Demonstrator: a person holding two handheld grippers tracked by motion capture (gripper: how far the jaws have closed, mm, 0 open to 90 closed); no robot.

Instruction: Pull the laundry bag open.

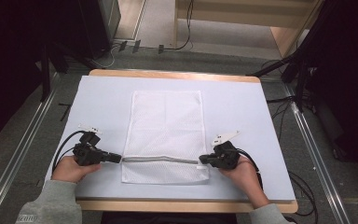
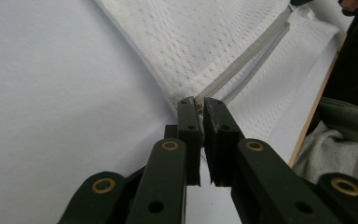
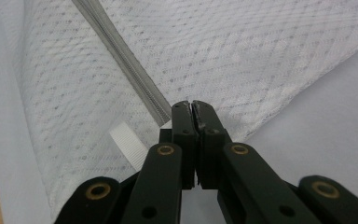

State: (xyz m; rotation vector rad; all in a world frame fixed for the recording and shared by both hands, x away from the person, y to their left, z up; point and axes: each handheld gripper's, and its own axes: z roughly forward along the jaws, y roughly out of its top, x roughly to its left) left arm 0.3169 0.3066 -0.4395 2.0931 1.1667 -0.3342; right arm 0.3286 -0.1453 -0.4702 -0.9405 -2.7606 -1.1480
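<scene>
Mesh bag (image 1: 165, 133) flat, mid surface (image 1: 242, 116). Left tongs (image 1: 117, 158) pinch zipper (image 1: 161, 159) pull at left end, barely; right tongs (image 1: 202, 160) clenched on bag's right edge. Risk: pull slips from the loose left grip, or bag bunches.

A wooden-edged table (image 1: 175, 73) carries a pale blue mat (image 1: 242, 116) covering nearly its whole top. A white mesh bag (image 1: 165, 121) lies flat on the mat's middle, its zipper (image 1: 161, 159) toward the near edge.

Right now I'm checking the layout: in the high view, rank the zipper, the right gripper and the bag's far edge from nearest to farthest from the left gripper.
1. Zipper: its end is at the left gripper.
2. Right gripper: at the zipper's opposite end, across the mesh bag.
3. Bag's far edge: toward the table's back.
</scene>
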